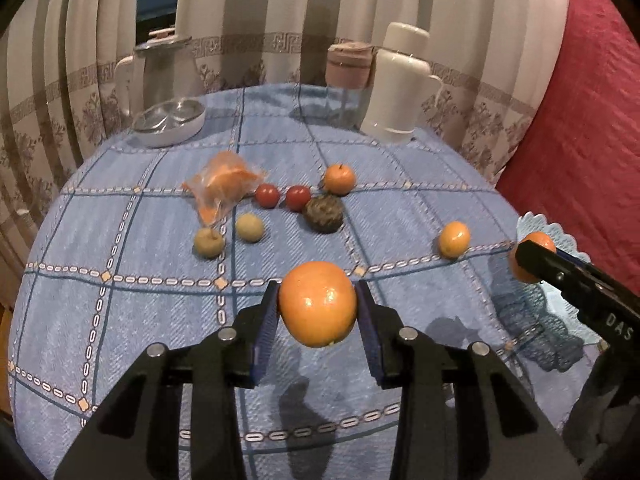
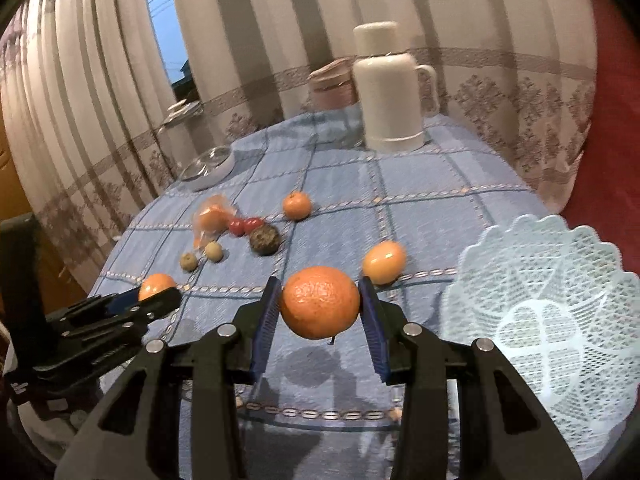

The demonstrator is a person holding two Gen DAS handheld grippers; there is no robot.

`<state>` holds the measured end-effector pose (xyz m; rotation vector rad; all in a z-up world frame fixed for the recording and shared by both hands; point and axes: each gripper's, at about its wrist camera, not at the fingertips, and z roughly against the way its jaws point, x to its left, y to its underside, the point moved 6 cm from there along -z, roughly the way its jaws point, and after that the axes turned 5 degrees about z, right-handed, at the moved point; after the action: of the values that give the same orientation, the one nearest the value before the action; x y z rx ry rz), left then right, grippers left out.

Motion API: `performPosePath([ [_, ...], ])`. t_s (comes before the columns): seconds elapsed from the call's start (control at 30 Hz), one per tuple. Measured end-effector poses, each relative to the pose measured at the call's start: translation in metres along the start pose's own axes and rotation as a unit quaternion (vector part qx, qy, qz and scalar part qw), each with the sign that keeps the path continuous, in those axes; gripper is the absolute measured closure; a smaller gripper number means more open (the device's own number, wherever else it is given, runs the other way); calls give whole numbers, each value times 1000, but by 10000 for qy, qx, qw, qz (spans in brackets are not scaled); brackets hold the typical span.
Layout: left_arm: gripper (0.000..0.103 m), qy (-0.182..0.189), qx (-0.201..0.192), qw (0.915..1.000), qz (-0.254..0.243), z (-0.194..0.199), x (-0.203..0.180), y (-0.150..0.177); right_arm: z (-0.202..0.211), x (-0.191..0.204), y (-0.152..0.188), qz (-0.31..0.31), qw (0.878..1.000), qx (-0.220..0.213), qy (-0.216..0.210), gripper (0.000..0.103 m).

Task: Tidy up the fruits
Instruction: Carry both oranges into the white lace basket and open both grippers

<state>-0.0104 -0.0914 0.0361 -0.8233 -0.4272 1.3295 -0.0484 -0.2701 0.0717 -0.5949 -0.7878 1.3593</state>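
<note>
My left gripper [image 1: 318, 306] is shut on a smooth orange [image 1: 318, 304], held above the blue checked tablecloth [image 1: 120, 340]. My right gripper [image 2: 320, 304] is shut on a rougher orange [image 2: 320, 302], also off the cloth, just left of a pale lace-pattern fruit basket [image 2: 552, 308]. In the left wrist view the right gripper [image 1: 536, 258] shows at the right edge with its orange in front of the basket [image 1: 560, 240]. The left gripper [image 2: 156, 294] appears low on the left in the right wrist view. Loose on the cloth lie two oranges [image 1: 454, 239] [image 1: 339, 179], two red tomatoes [image 1: 282, 196], a dark rough fruit [image 1: 324, 213], two small greenish fruits [image 1: 228, 236] and a bagged orange [image 1: 224, 182].
At the back of the table stand a white thermos jug [image 1: 400, 84], a pink-lidded glass jar [image 1: 346, 76], a glass pitcher [image 1: 160, 72] and a shallow white dish [image 1: 170, 120]. Striped curtains hang behind. A red cushion [image 1: 580, 140] rises at the right.
</note>
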Motion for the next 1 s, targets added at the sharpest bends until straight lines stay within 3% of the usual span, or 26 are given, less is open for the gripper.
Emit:
performPosePath([
  [0.23, 65, 161, -133, 9998, -38, 10, -17, -11, 32, -56, -4, -421, 9968, -249, 628, 62],
  [0.5, 65, 423, -247, 9985, -226, 18, -50, -20, 52, -123, 11, -950, 9862, -81, 1355, 62],
  [0.77, 65, 731, -373, 9956, -446, 25, -89, -32, 46, -162, 37, -1377, 9768, 364, 1599, 62],
  [1.0, 65, 995, -383, 9921, -667, 25, -123, -34, 47, -178, 41, -1637, 9715, 430, 1662, 60],
])
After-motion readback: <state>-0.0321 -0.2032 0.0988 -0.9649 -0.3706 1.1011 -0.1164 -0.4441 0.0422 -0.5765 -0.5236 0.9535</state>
